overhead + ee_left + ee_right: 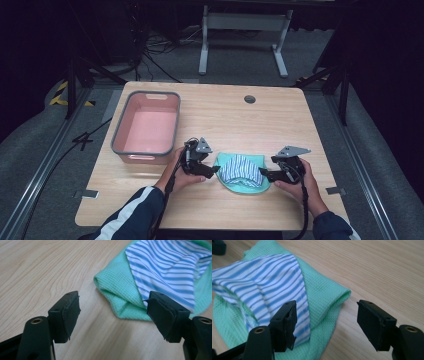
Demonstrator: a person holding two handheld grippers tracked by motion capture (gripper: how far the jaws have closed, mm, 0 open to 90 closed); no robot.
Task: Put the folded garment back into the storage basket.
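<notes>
A mint green waffle cloth [224, 160] lies folded on the wooden table near its front edge. A blue-and-white striped cloth [242, 170] lies bunched on top of it. My left gripper [216, 170] sits at the pile's left edge and my right gripper [261, 175] at its right edge, both held by hands. In the left gripper view the jaws [113, 298] stand open, with the green fold [115, 290] just ahead and the stripes [165, 267] beyond. In the right gripper view the jaws [326, 305] stand open around the green corner [322, 285], without pressing on it. The striped cloth [269, 277] reaches the left jaw.
A pink bin with a grey rim [120, 132] stands empty at the table's left side. A round cable hole [249, 99] sits near the far edge. Bare wood stretches behind the cloths. Beyond the table are a white frame's legs [203, 50] and floor cables.
</notes>
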